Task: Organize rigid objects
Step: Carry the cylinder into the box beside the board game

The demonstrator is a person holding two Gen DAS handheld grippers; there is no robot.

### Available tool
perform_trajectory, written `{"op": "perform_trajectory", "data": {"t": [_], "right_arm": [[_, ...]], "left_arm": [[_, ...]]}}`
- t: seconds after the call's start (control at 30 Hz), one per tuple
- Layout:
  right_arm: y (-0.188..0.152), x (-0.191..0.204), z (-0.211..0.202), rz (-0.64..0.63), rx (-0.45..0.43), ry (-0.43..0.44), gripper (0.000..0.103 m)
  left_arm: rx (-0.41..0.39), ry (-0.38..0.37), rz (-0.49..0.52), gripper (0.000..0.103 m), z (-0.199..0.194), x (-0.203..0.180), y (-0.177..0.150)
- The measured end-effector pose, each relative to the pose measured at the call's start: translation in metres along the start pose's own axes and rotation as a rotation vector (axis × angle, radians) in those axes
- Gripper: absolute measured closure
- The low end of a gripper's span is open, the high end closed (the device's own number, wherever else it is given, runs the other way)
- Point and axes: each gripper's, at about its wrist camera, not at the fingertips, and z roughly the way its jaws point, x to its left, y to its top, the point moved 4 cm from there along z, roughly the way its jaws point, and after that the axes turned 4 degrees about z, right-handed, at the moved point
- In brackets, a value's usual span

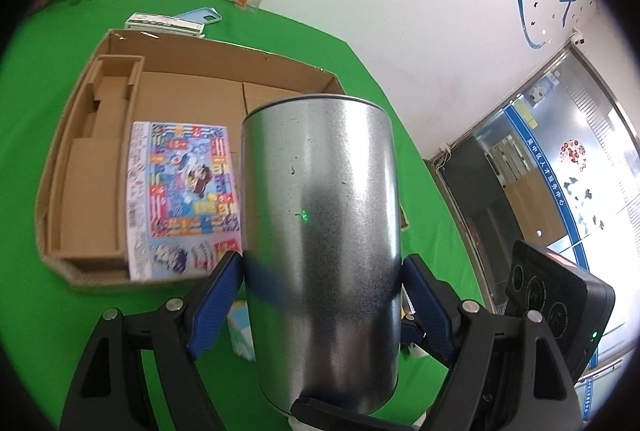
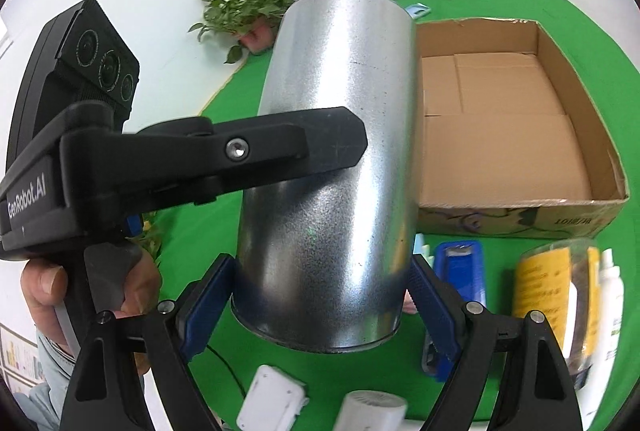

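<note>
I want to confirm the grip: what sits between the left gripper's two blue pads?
The metal can fills the gap between the left gripper pads, seen in the left wrist view.

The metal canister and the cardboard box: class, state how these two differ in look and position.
1. The metal canister is a shiny silver cylinder; the cardboard box is a brown, open rectangular tray.
2. The canister is gripped by the left gripper and the right gripper; the box lies on the green table.
Both are rigid.
</note>
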Motion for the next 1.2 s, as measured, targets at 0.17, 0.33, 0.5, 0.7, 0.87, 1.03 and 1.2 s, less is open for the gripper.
{"op": "perform_trajectory", "data": {"t": [0.17, 0.33, 0.5, 0.7, 0.87, 1.03, 1.2], "right_arm": [[0.026, -0.022, 0.009, 0.037, 0.007, 0.010, 0.019], [0.048, -0.040, 0.018, 0.039, 0.040, -0.019, 0.019], [0.058, -0.061, 0.029, 0.066, 0.070, -0.035, 0.019], [0.072, -0.061, 0.028, 0.063, 0.080, -0.057, 0.019], [0.082, -0.065, 0.033, 0.073, 0.103, -0.069, 0.019], [0.081, -0.070, 0.026, 0.089, 0.117, -0.075, 0.019], [0.082, -0.079, 0.023, 0.112, 0.135, -0.085, 0.019]], "left_arm": [[0.037, -0.004, -0.024, 0.022, 0.024, 0.002, 0.022], [0.075, -0.031, -0.078, 0.022, 0.051, 0.012, 0.037], [0.112, -0.049, -0.129, 0.021, 0.079, 0.023, 0.045], [0.102, -0.085, -0.202, 0.021, 0.086, 0.038, 0.059], [0.126, -0.105, -0.254, 0.021, 0.095, 0.045, 0.071], [0.151, -0.125, -0.277, 0.022, 0.105, 0.042, 0.078], [0.153, -0.109, -0.283, 0.021, 0.116, 0.041, 0.085]]}}
